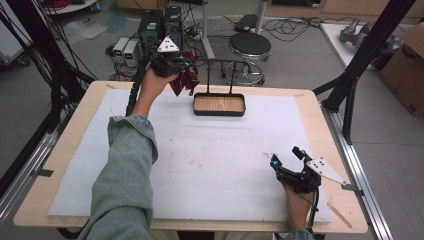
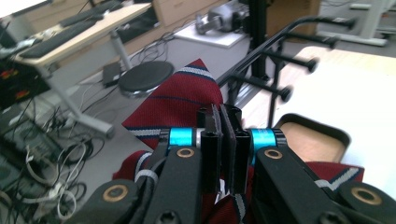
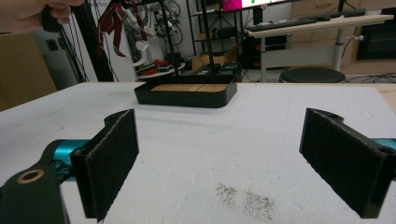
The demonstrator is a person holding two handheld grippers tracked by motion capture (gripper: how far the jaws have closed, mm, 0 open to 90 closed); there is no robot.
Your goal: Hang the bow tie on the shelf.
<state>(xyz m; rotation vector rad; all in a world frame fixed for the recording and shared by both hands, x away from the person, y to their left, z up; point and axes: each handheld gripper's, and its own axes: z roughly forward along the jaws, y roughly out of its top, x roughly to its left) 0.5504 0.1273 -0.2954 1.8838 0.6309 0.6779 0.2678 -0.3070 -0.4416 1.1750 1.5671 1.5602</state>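
Left hand-held gripper [image 2: 223, 135] clamps striped red tie [image 2: 180, 105], no writing legible.

**Cloth, foam, wood and black plastic**

The necktie [image 2: 180, 100] is woven cloth, dark red with thin navy and white stripes, its weave fine and matt. The left gripper [image 2: 223, 122] that pinches it is matt black plastic, with shiny teal metal collars and brass-coloured rivets. The right gripper [image 3: 219, 154] has jaws faced with rough, dark, felt-like pads [image 3: 114, 161]. The tabletop [image 1: 330, 122] is pale wood with a smooth edge, covered by a white foam sheet [image 1: 215, 165], slightly grainy and marked by a grey smudge. The tray [image 1: 219, 105] has a smooth, faintly glossy black rim around a light wood-grain floor. The rack [image 1: 220, 62] above it looks like thin black metal rod. The sleeve [image 1: 125, 180] is faded blue denim.
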